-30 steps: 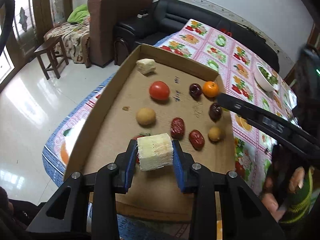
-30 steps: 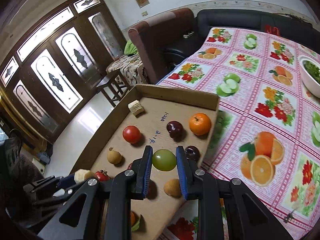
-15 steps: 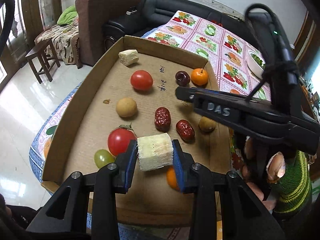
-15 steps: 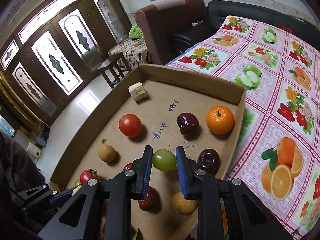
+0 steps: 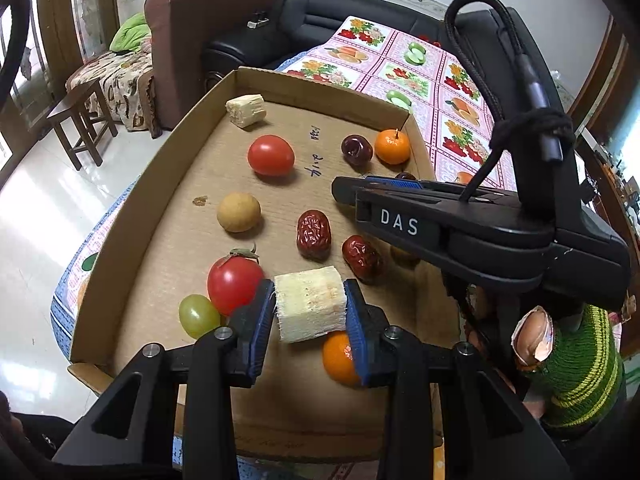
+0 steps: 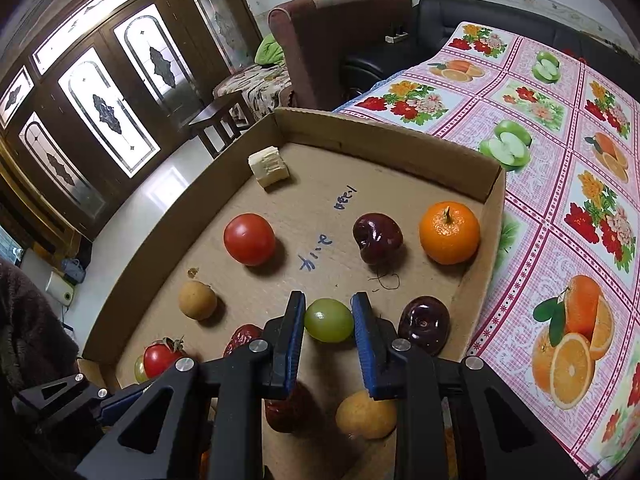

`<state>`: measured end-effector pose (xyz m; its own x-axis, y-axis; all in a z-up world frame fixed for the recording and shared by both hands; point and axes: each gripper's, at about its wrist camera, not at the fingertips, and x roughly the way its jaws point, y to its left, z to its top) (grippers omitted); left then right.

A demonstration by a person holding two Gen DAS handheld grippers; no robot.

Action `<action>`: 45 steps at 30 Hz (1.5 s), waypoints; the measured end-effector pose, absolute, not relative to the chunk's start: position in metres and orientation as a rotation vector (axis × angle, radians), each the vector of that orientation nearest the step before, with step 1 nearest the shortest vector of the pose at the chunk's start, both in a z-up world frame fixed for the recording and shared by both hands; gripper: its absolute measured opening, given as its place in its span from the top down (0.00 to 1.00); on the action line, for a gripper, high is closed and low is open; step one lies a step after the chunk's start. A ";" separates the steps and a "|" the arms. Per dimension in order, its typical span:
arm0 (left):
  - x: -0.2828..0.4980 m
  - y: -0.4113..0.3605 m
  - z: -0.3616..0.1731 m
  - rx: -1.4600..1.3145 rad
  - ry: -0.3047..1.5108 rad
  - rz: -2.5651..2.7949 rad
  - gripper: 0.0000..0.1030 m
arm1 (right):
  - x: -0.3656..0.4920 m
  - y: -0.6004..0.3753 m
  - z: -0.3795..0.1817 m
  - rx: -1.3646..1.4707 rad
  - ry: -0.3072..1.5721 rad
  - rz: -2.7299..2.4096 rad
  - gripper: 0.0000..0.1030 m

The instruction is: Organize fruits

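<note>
- The left hand-held gripper is clamped on a pale sugarcane chunk, carried above the near end of the cardboard tray.
- The right hand-held gripper grips a green grape over the tray's middle.
- Both are mid-carry.
- Next, probably: set the chunk beside its twin in the far corner; the grape's spot is unclear.

Counted ahead of the left gripper, in one cardboard tray: two pale blocks, two tomatoes, two green grapes, two oranges, two dark cherries, two red dates and two tan round fruits.
</note>
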<state>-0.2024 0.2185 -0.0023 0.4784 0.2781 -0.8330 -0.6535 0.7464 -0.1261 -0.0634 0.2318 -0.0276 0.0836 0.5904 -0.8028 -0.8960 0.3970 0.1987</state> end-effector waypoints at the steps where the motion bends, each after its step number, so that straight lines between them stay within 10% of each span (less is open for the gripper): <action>1: -0.203 0.218 -0.002 -0.464 0.906 0.593 0.69 | -0.064 0.232 -0.027 -0.396 0.958 1.151 0.74; 45: -0.266 0.150 0.022 -0.289 0.841 0.648 0.52 | -0.112 0.141 0.033 -0.774 0.647 1.545 0.31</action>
